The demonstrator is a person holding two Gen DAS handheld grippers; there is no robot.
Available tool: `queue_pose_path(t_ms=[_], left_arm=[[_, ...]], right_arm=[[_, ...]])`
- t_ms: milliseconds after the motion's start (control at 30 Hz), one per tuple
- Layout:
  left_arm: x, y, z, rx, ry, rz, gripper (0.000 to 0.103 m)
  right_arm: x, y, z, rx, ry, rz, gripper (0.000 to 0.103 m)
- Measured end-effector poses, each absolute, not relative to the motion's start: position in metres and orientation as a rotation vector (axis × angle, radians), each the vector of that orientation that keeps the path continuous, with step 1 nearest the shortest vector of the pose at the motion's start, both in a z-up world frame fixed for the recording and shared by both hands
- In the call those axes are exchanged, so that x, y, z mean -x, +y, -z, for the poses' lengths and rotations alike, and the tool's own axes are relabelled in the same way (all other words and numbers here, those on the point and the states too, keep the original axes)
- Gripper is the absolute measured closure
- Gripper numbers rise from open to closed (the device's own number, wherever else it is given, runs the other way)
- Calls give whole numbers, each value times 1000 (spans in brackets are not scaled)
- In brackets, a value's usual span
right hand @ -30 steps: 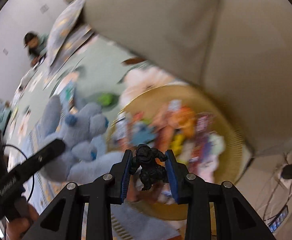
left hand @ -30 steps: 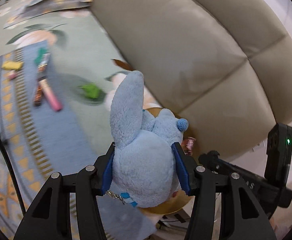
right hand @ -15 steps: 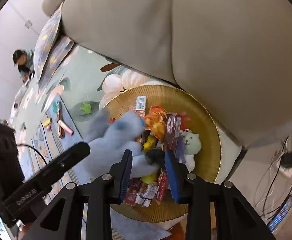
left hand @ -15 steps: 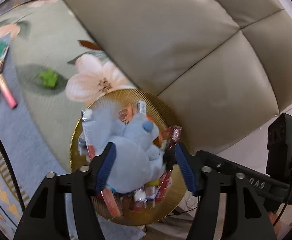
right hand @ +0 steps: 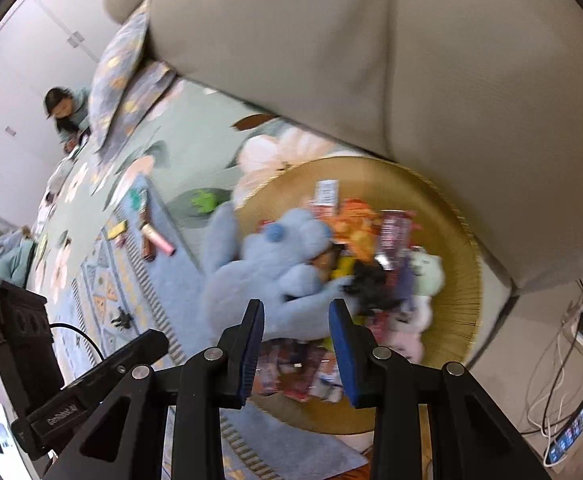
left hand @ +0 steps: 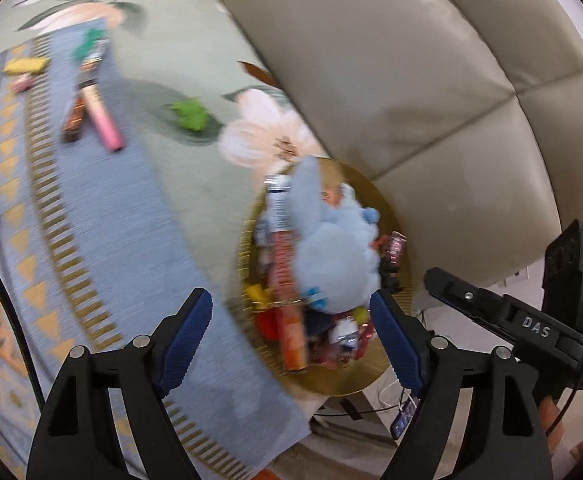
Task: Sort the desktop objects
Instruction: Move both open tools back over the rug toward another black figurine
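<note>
The blue plush (left hand: 333,256) and black figure (right hand: 367,284) are seen lying in the gold basket (right hand: 467,240). Both the left gripper (left hand: 291,340) and right gripper (right hand: 295,348) are spread, empty. Beyond the basket, a pink tube (left hand: 103,124) and green toy (left hand: 189,114) are left unsorted.

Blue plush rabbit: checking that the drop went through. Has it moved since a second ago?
Yes. The blue plush rabbit left the left gripper, which is now open, and lies down in the gold basket on the snacks beside the sofa.
</note>
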State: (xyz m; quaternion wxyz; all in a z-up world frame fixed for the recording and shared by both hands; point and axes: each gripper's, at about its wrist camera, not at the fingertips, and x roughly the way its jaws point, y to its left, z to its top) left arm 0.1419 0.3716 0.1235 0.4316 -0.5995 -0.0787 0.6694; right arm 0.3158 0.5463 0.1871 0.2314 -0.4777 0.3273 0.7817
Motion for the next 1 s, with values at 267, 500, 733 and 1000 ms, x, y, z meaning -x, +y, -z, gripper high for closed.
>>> queue_pose_path(t_ms=[267,500,733,1000], left_arm=[[-98,287,-112,1554,-202,-1932,23],[-48,219,-92,1602,-279,-2149,23],[-29,203,-58,1649,-345,-2181,23],[-11,223,-23,1643,-260,-2223,23]], right_arm=[[-264,492,-178,1447,922,-2272,70],[-222,452,-162,1568,922,-2324,70],[-188,430,-148,1669,862,-2341,70],[-154,420,-124,1754,840,-2323,70]])
